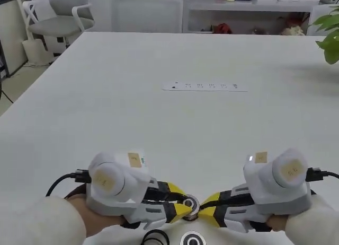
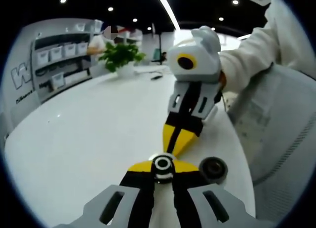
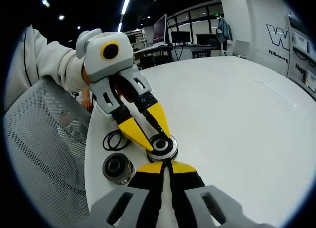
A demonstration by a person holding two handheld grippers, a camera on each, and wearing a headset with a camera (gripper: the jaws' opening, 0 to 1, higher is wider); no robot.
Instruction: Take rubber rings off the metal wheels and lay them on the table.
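Observation:
My left gripper point(image 1: 185, 205) point(image 2: 163, 167) is shut on a small metal wheel point(image 1: 190, 204) point(image 2: 163, 162) point(image 3: 164, 145), held just above the table's near edge. The right gripper point(image 1: 205, 207) point(image 3: 165, 167) faces it with its yellow jaws shut, tips touching the wheel's rim; whether they pinch the wheel's rubber I cannot tell. In the left gripper view the right gripper point(image 2: 175, 150) points down at the wheel. A loose black rubber ring point(image 1: 155, 237) point(image 3: 116, 139) lies on the table below the left gripper point(image 3: 159, 137). A second wheel point(image 1: 193, 239) point(image 2: 213, 169) point(image 3: 117, 167) stands beside it.
The white table point(image 1: 159, 112) stretches far ahead, with a flush socket strip point(image 1: 205, 86) in its middle. A plant point(image 1: 329, 35) is at the far right and a white chair point(image 1: 55, 22) beyond the far left corner. A grey mesh chair point(image 3: 44, 134) is close behind the near edge.

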